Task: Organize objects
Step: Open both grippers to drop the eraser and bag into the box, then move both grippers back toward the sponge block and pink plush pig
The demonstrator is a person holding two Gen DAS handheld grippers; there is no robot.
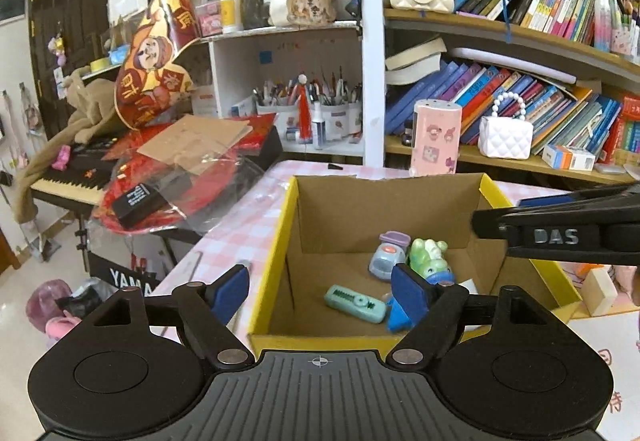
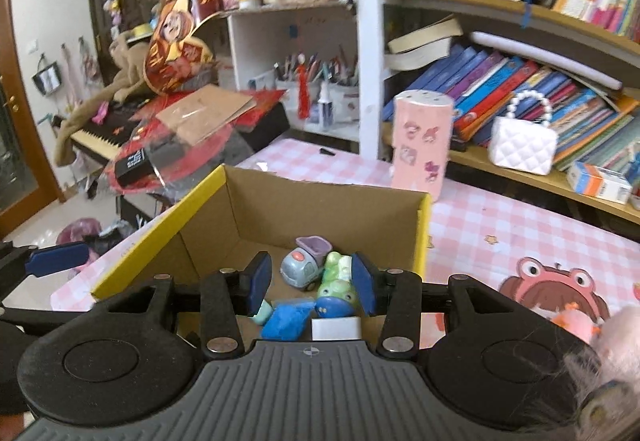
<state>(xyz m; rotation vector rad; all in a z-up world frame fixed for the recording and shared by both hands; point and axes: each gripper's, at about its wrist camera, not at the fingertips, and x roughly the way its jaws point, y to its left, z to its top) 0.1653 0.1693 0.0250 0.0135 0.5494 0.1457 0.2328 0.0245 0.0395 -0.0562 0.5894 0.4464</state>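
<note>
A yellow-rimmed cardboard box [image 1: 280,237] stands on the pink checked table. Inside lie a grey toy car [image 1: 386,259], a green dinosaur toy [image 1: 428,257], a mint green stapler-like item [image 1: 354,303] and a blue toy [image 1: 398,315]. My left gripper [image 1: 320,287] is open and empty, straddling the box's left wall. My right gripper [image 2: 312,283] is open over the box [image 2: 160,217], above the car [image 2: 302,269], the dinosaur [image 2: 336,279], the blue toy [image 2: 288,321] and a white block [image 2: 336,329]. Nothing is between its pads.
A pink cylinder holder [image 2: 422,137] stands behind the box. Bookshelves with white handbags [image 2: 522,145] are at the back right. A cluttered keyboard piano [image 1: 80,181] is to the left. A wooden block [image 1: 598,291] lies right of the box. The right gripper's finger [image 1: 560,233] crosses the left view.
</note>
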